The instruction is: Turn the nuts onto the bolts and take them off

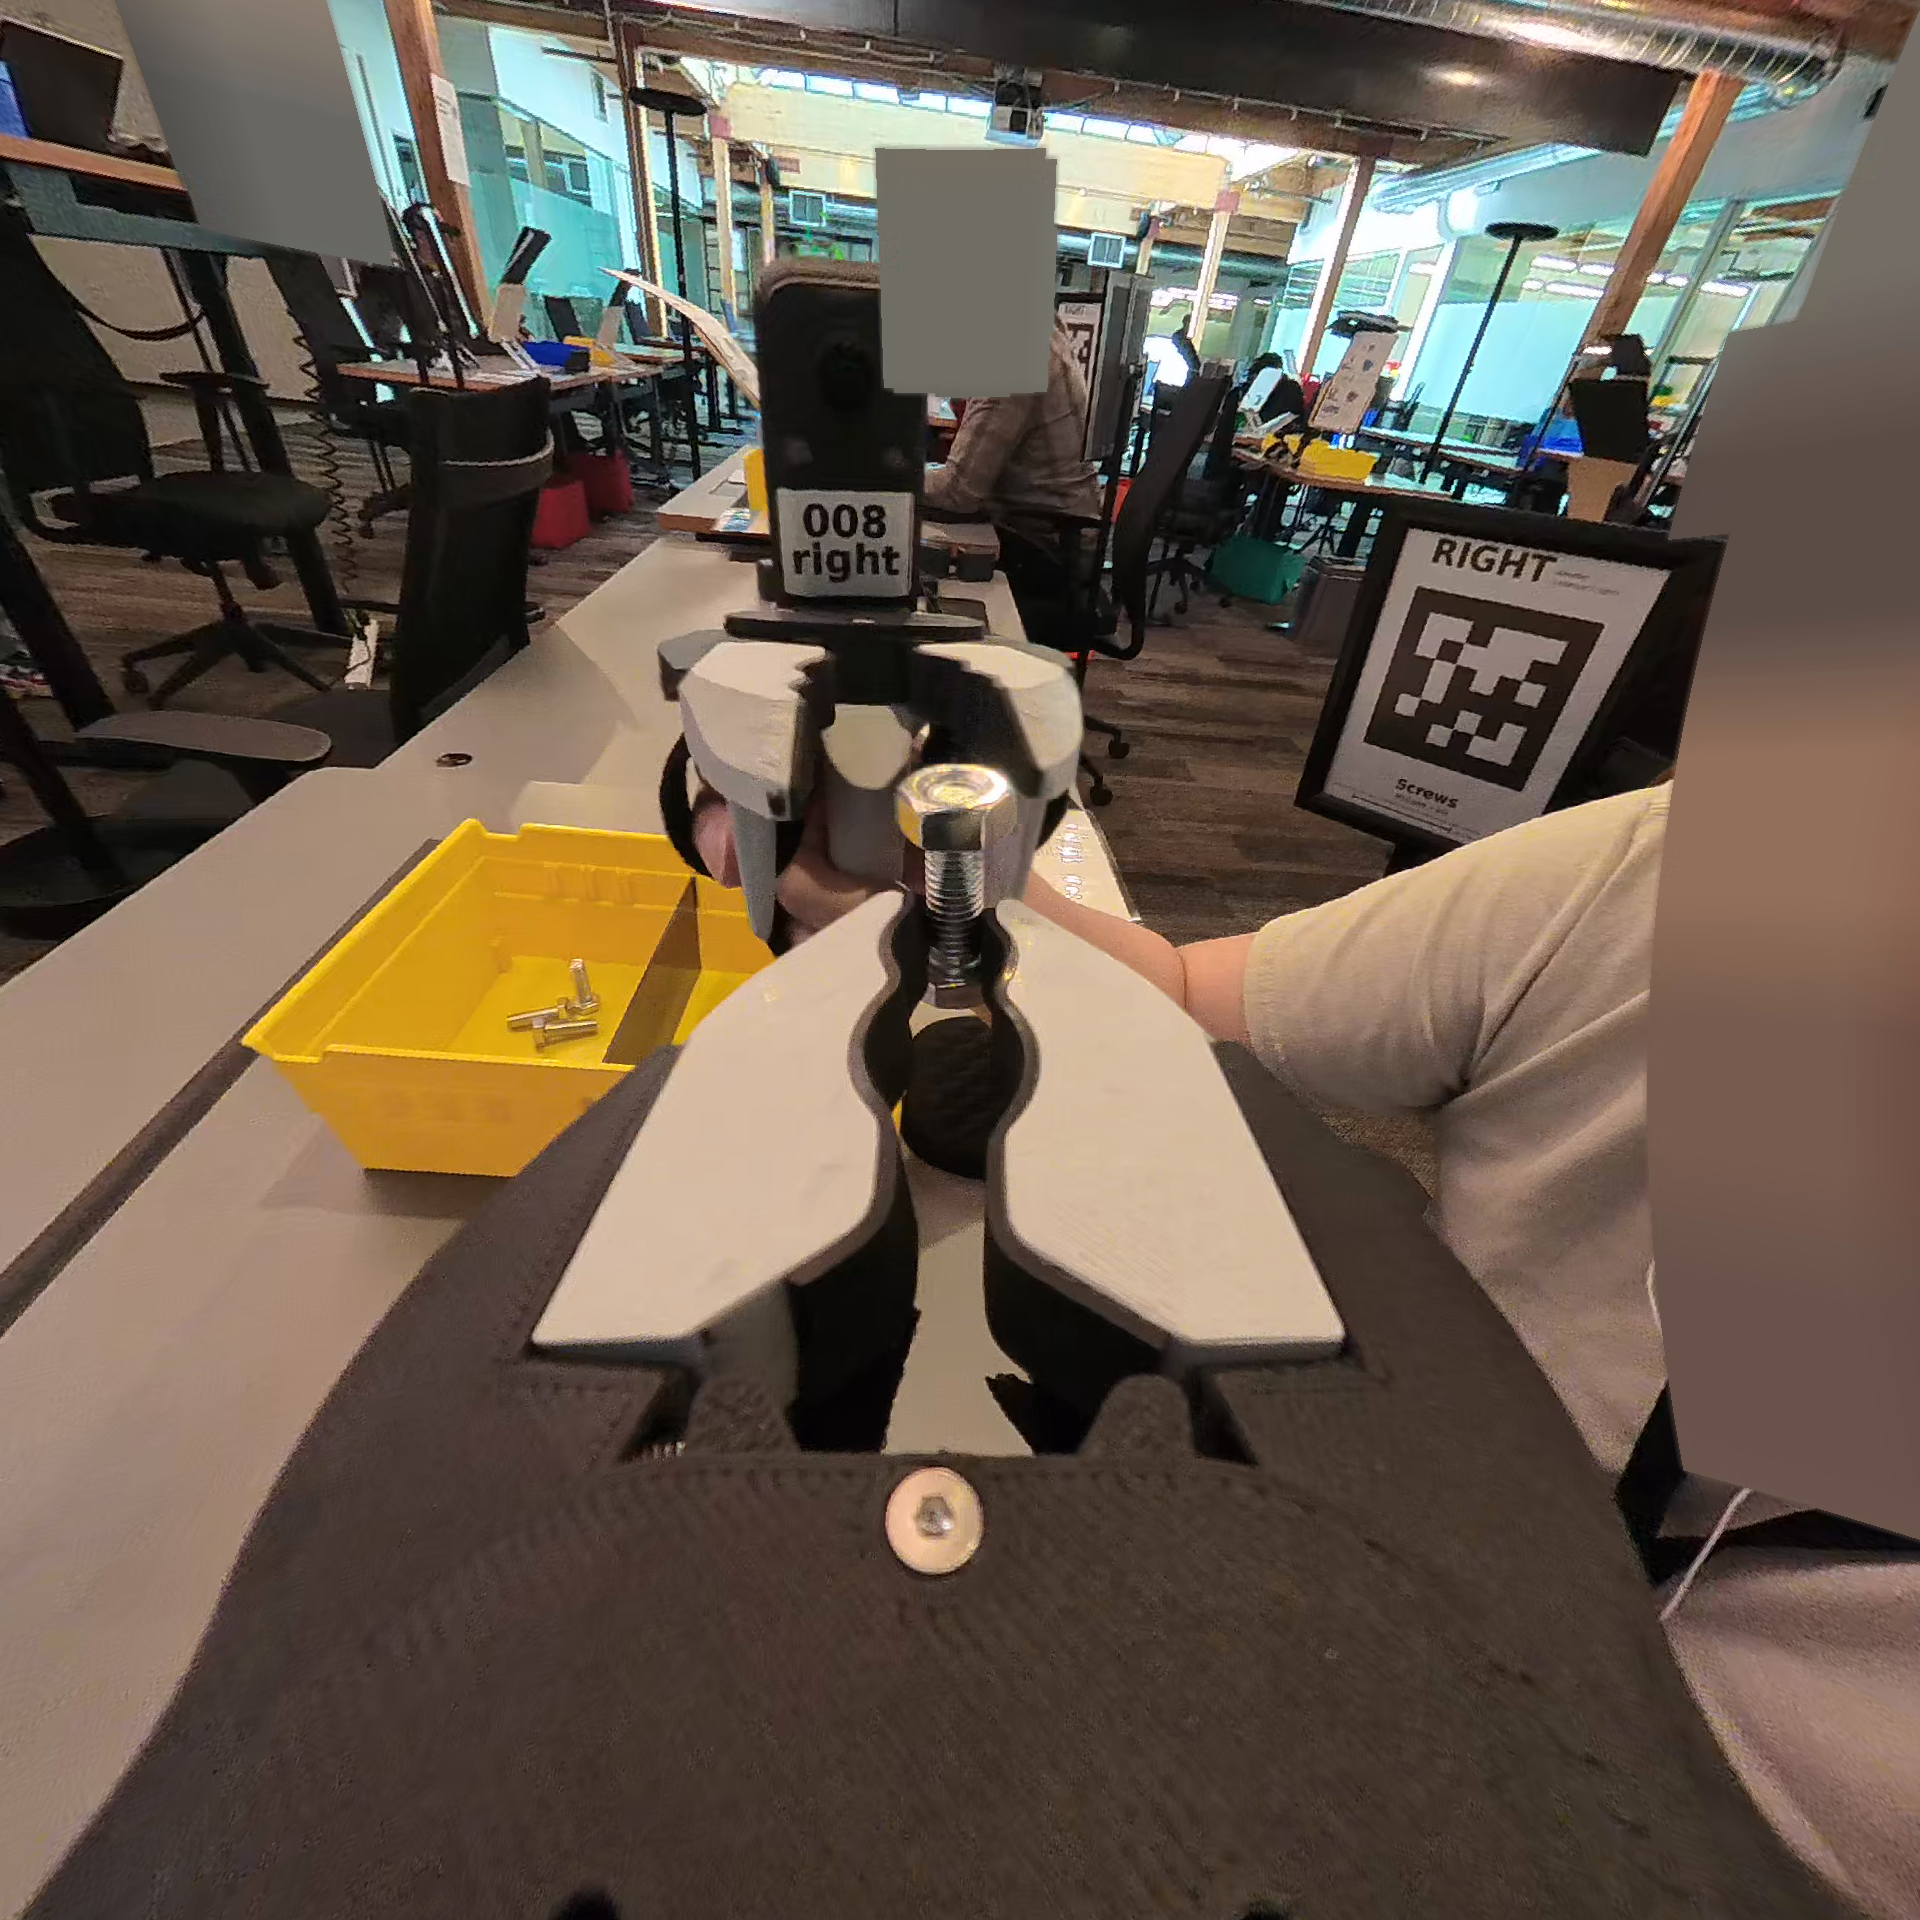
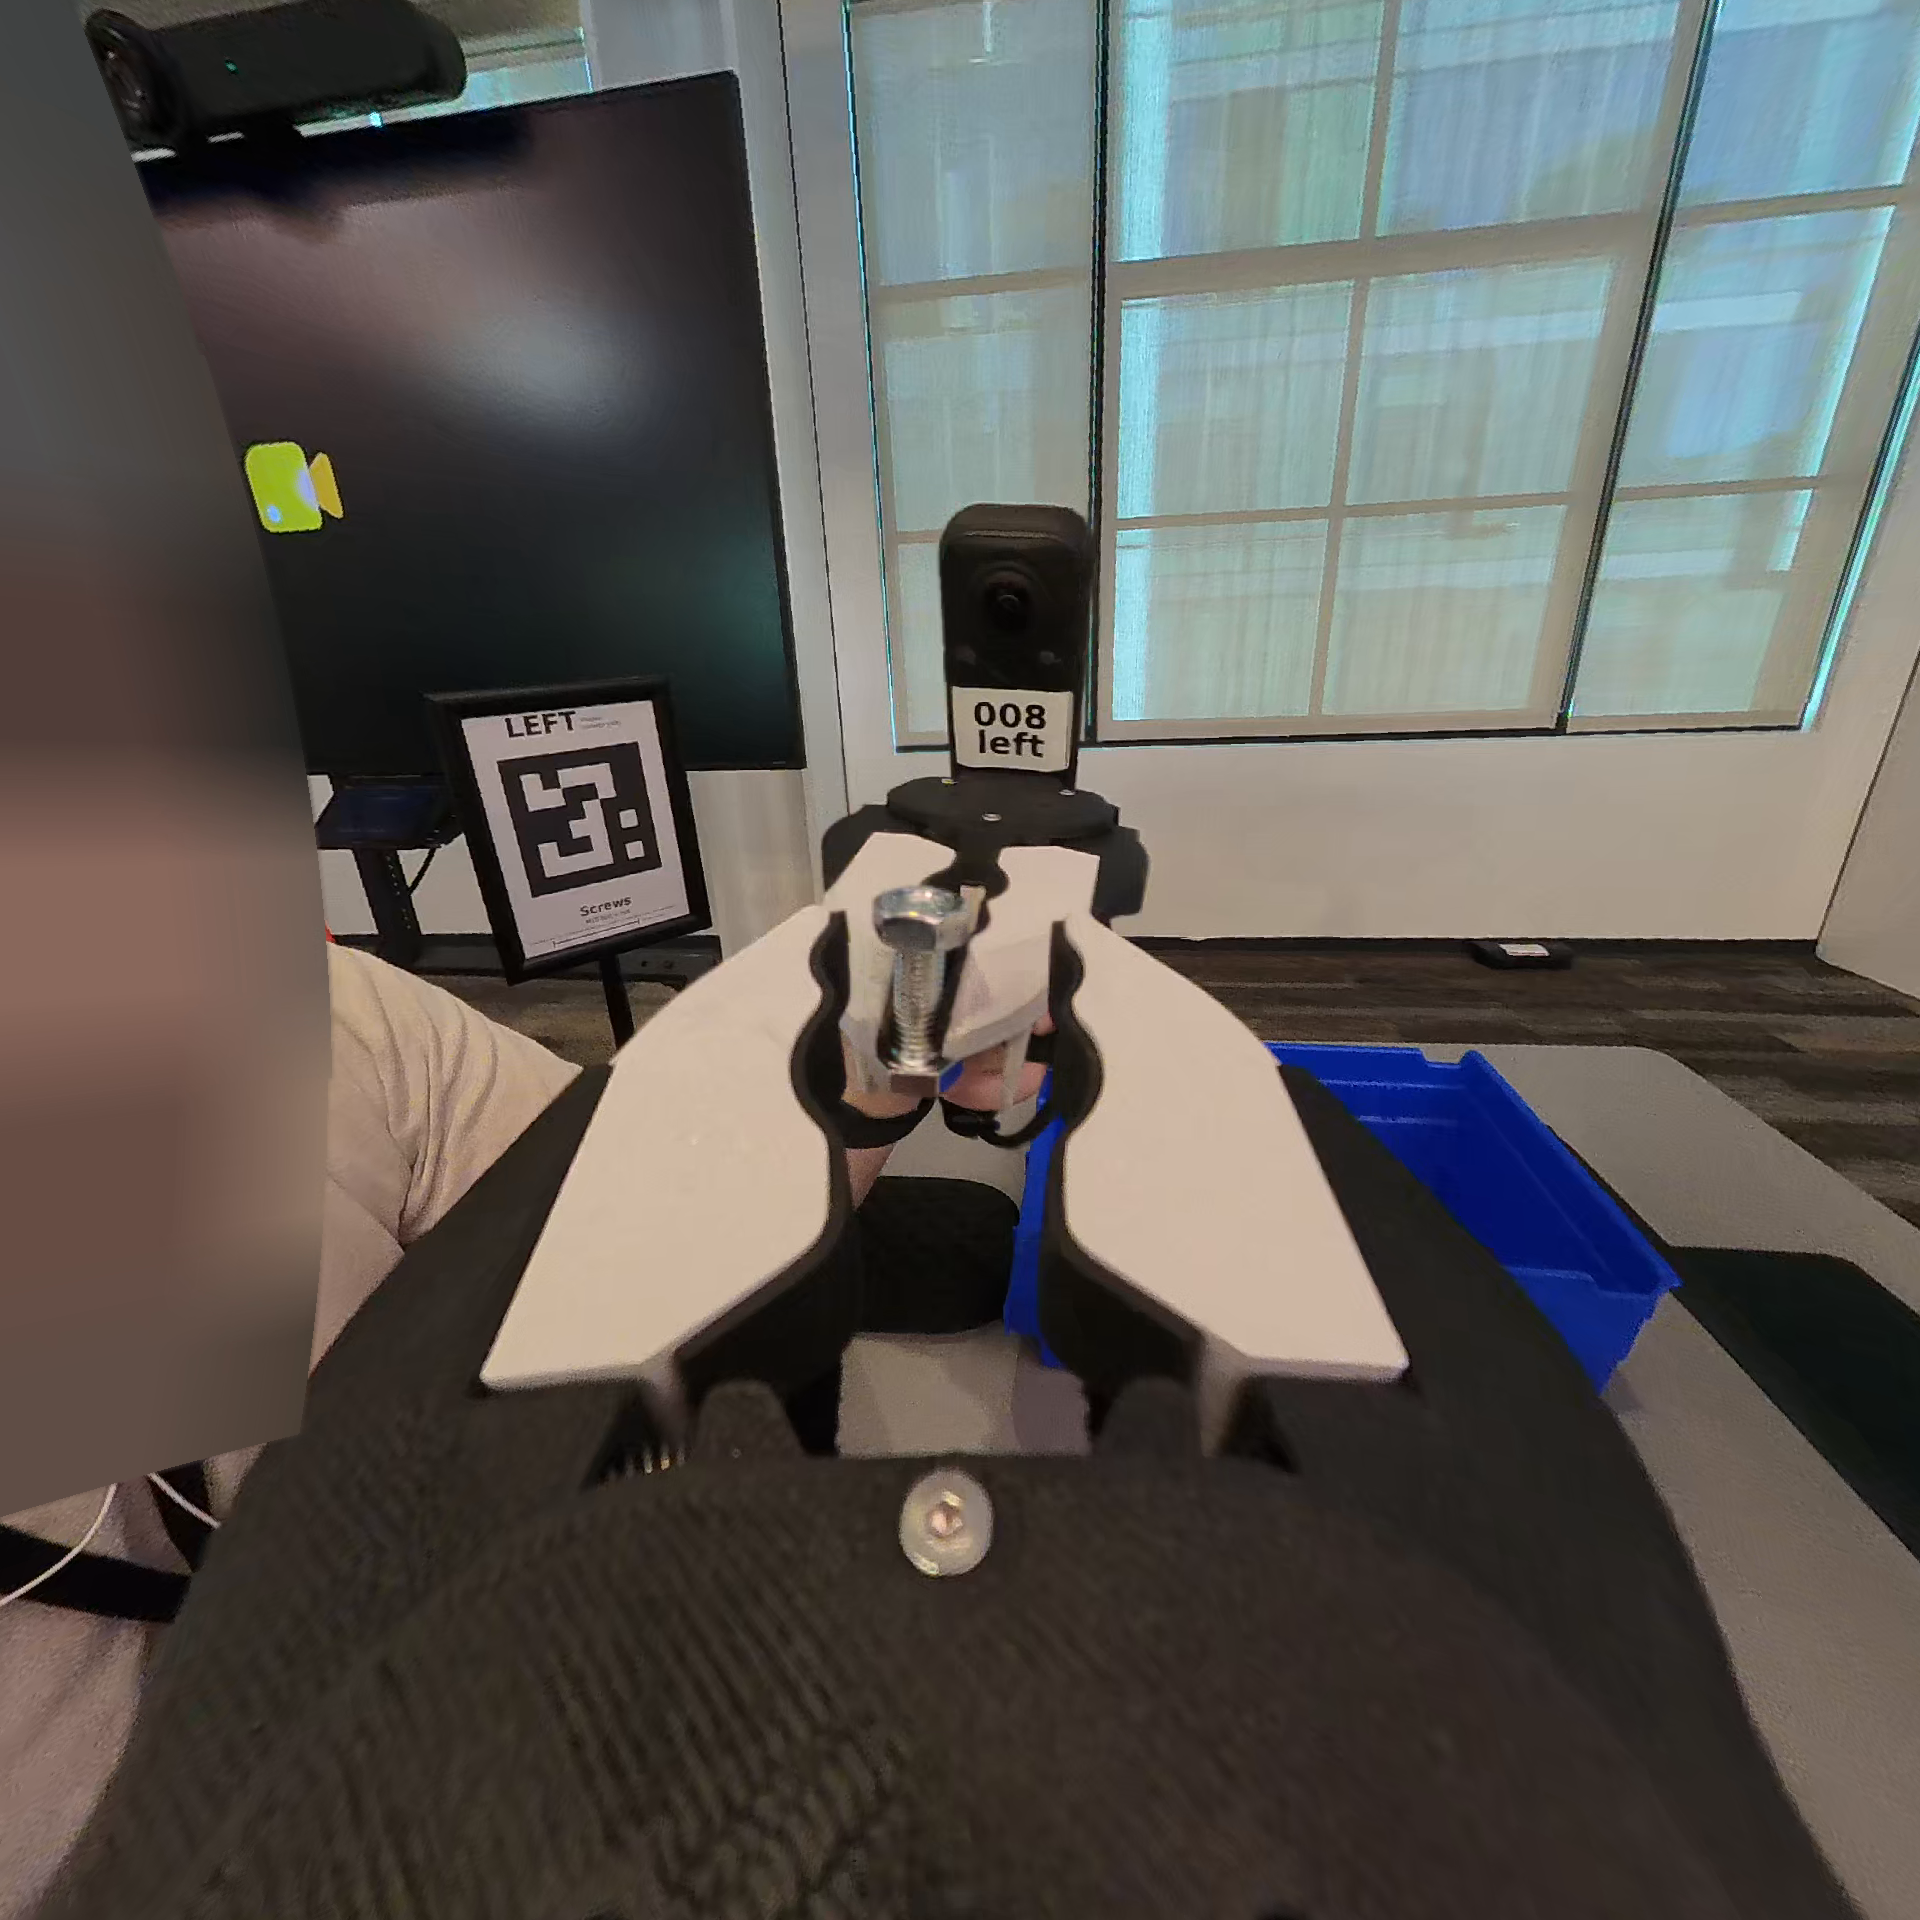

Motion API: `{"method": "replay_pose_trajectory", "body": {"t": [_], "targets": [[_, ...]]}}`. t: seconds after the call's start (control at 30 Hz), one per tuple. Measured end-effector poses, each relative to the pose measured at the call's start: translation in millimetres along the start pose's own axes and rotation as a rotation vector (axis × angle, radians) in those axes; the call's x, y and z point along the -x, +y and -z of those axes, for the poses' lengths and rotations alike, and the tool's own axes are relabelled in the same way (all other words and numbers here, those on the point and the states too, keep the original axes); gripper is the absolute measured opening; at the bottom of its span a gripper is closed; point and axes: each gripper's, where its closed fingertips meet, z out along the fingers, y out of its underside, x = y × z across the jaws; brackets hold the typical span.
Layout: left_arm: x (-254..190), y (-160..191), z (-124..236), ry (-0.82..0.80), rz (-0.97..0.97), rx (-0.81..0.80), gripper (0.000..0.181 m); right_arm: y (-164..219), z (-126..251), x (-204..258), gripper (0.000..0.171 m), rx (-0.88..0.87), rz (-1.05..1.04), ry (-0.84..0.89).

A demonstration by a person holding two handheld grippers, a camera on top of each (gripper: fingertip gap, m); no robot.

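Observation:
A silver bolt (image 1: 954, 831) stands upright with its hex head on top; it also shows in the right wrist view (image 2: 914, 982). A nut (image 1: 954, 985) sits on the bolt's lower end. My left gripper (image 1: 948, 920) is shut on that nut and holds the bolt up above the table. My right gripper (image 2: 940, 951) faces it and is open, its two fingers standing either side of the bolt with clear gaps. In the left wrist view the right gripper (image 1: 883, 852) is just behind the bolt head. The left gripper (image 2: 935, 1049) shows beyond the bolt in the right wrist view.
A yellow bin (image 1: 416, 1101) with several loose bolts (image 1: 556, 1013) sits on the grey table (image 1: 125, 1060) to the left. A blue bin (image 2: 1475, 1174) stands to the right. A black round pad (image 2: 935, 1247) lies below the grippers. Framed marker signs (image 1: 1486, 675) (image 2: 577, 821) stand behind. My two grippers' fingertips are within a few centimetres of each other.

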Motion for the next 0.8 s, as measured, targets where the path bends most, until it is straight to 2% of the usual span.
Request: {"method": "replay_pose_trajectory", "body": {"t": [0.13, 0.23, 0.33, 0.43, 0.6, 0.7, 0.8], "targets": [[-5, 1, -2, 0.028, 0.006, 0.004, 0.009, 1, 2, -4, 0.039, -0.001, -0.006, 0.01], [-13, -6, 1, 0.087, 0.031, -0.036, 0.009, -4, 14, -22, 0.033, -0.032, -0.032, 0.076], [-7, -4, 2, 0.034, 0.008, -0.014, 0.009, -13, 12, -3, 0.034, -0.058, -0.019, -0.001], [-7, -2, 0, 0.038, 0.01, -0.006, 0.009, -6, 0, 10, 0.041, -0.007, 0.049, 0.001], [-10, 1, -5, 0.048, 0.01, 0.011, 0.009, 2, 0, 0, 0.048, -0.002, 0.026, -0.006], [-13, 0, -4, 0.063, 0.007, 0.006, 0.009, 0, 10, -16, 0.041, -0.045, -0.045, 0.008], [-11, -1, -3, 0.048, 0.003, 0.006, 0.009, -4, 9, -9, 0.041, -0.066, -0.047, -0.026]]}}
